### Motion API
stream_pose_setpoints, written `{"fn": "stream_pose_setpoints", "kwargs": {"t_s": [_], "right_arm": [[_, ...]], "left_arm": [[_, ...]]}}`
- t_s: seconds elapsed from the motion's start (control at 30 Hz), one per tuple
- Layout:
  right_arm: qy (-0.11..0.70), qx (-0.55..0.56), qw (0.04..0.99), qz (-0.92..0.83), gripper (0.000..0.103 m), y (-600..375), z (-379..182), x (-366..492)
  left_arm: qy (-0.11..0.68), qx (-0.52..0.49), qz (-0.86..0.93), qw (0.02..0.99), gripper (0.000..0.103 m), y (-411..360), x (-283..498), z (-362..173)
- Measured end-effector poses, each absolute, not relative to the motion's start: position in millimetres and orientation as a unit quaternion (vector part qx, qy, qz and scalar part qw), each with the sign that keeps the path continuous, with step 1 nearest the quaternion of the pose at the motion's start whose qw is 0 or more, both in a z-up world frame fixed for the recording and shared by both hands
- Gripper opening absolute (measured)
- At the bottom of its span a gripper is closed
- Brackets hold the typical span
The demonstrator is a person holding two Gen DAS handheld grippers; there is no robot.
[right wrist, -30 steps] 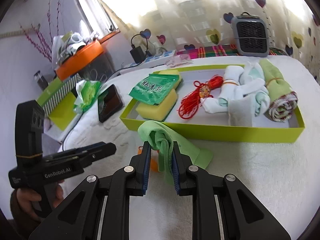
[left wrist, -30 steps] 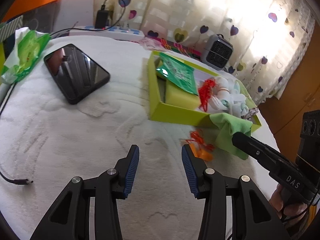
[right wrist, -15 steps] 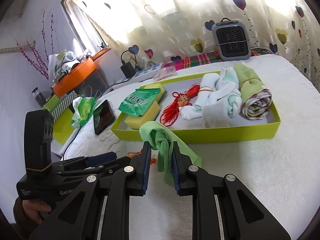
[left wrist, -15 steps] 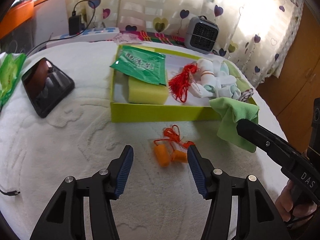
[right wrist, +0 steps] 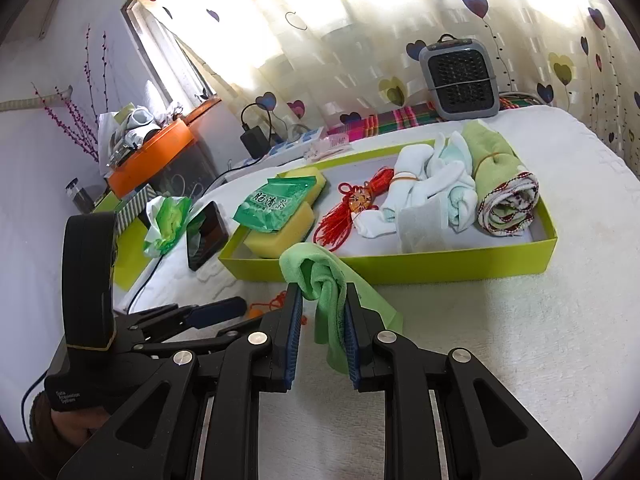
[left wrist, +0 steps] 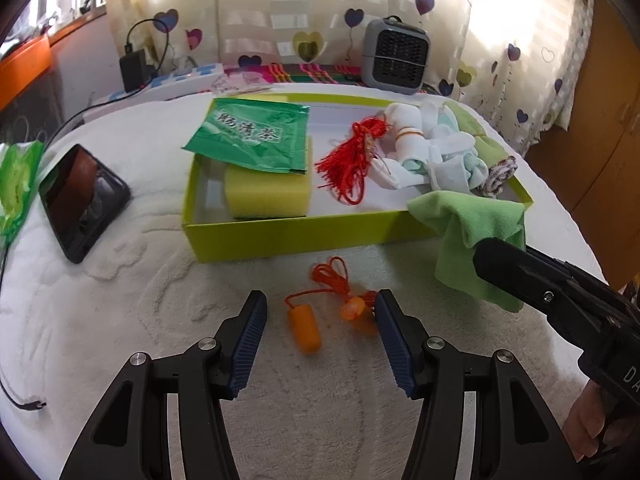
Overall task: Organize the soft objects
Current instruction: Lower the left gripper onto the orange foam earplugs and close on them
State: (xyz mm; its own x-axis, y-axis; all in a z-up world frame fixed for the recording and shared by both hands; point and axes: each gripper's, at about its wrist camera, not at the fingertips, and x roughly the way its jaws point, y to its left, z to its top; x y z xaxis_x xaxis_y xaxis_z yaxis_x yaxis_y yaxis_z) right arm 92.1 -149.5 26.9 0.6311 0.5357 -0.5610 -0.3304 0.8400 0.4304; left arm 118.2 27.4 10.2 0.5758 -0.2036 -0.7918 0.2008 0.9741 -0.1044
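A pair of orange earplugs on an orange cord lies on the white blanket in front of the lime-green box. My left gripper is open wide, and the earplugs sit between its fingers untouched. My right gripper is shut on a light green cloth, which hangs above the blanket by the box's near wall. The box holds a yellow sponge, a green tea packet, a red tassel knot, white socks and a rolled towel.
A black phone and a green tissue pack lie left of the box. A grey heater, a power strip and a charger stand at the back. A cable end lies at the near left.
My left gripper swung right toward the box and opened wider, so the earplugs now lie between its fingers. The right gripper shifted slightly, still holding the green cloth.
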Motion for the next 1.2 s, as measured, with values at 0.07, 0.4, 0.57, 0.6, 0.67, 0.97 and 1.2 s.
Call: {"fn": "stream_pose_setpoints", "kwargs": {"t_s": [0.07, 0.4, 0.57, 0.6, 0.67, 0.97, 1.2], "right_arm": [[0.354, 0.147, 0.891, 0.243, 0.021, -149.9, 26.6, 92.2], [0.354, 0.152, 0.89, 0.244, 0.021, -151.9, 26.1, 92.2], [0.354, 0.153, 0.89, 0.245, 0.021, -152.4, 25.6, 91.7], [0.354, 0.153, 0.89, 0.245, 0.021, -152.4, 25.6, 91.7], [0.354, 0.153, 0.89, 0.245, 0.021, -152.4, 25.6, 91.6], [0.355, 0.155, 0.889, 0.244, 0.021, -152.4, 25.5, 91.6], [0.354, 0.155, 0.89, 0.243, 0.021, -152.8, 25.3, 91.9]], "left_arm": [[0.445, 0.008, -0.117, 0.888, 0.056, 23.4, 116.6, 9.8], [0.443, 0.023, -0.112, 0.889, 0.056, 18.2, 111.8, 8.0], [0.44, 0.005, -0.112, 0.891, 0.043, 25.7, 113.2, 10.6], [0.44, -0.001, -0.118, 0.89, 0.037, 27.0, 113.1, 10.8], [0.442, -0.011, -0.125, 0.888, 0.033, 27.9, 114.2, 10.7], [0.437, -0.018, -0.126, 0.89, 0.029, 30.3, 112.0, 12.0], [0.426, -0.033, -0.132, 0.895, 0.028, 35.6, 107.0, 18.2]]}}
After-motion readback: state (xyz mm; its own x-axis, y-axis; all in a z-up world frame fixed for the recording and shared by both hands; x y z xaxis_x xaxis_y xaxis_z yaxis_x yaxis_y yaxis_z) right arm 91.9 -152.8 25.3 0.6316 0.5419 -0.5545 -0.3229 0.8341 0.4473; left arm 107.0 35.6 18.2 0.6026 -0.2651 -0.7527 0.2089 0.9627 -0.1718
